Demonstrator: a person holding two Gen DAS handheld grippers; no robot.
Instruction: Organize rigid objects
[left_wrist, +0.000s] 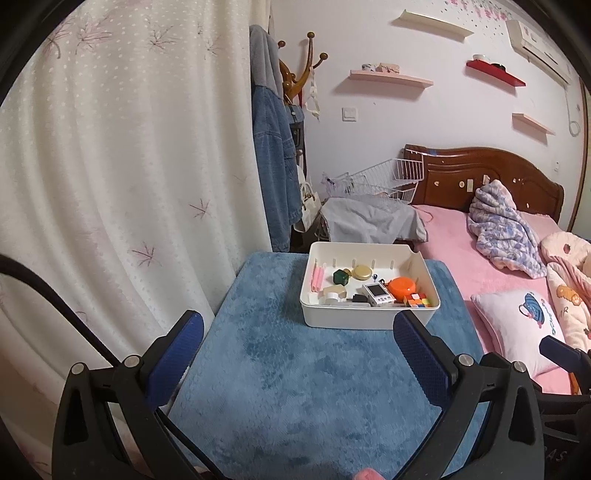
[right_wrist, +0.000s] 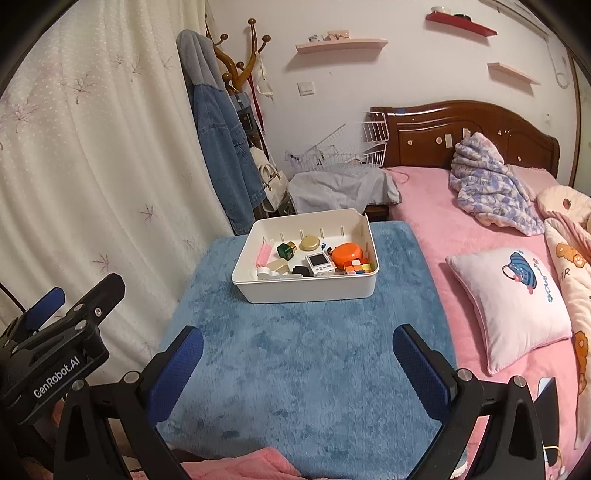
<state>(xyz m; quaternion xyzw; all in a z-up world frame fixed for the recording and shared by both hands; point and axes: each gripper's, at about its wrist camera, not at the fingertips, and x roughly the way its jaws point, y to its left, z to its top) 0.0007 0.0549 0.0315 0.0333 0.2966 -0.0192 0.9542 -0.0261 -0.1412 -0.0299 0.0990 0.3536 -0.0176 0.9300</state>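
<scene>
Both claws spread wide and empty above the near part of a blue plush mat (left_wrist: 295, 387), nothing between the fingers. Left gripper (left_wrist: 298, 334) seen in its own view with the blue pads at about 7 and 5 o'clock of the frame, pointed toward the white bin (left_wrist: 369, 319). Right gripper (right_wrist: 297, 349) likewise wide apart in its own view, also aimed at the bin, well apart from it. In the right wrist view, the body of the left gripper visible at 8 o'clock, beside the mat's left edge. White bin stood at the far end of the mat, at about 12 o'clock from both claws, its right wall lower at the back corner. All the small rigid things lay inside the bin: pink pens (right_wrist: 263, 254) along the left wall at 9 o'clock of the bin, green cube with gold cap (right_wrist: 285, 249) and round gold lid (right_wrist: 309, 242) toward the back wall at 12 o'clock, orange round case (right_wrist: 347, 253) at 3 o'clock, coloured puzzle cube (right_wrist: 357, 266) in the front right corner at 4 o'clock, small white device with screen (right_wrist: 317, 263) near the middle, touching or just beside the cube, white roll (right_wrist: 263, 274) and a beige box (right_wrist: 277, 265) at 7 o'clock, a small black item (right_wrist: 300, 271) between those and the device. Pink bed (right_wrist: 461, 229) to the right of the mat at 3 o'clock, with a white printed cushion (right_wrist: 517, 306) on it; white curtain (left_wrist: 129, 166) to the left at 9 o'clock
</scene>
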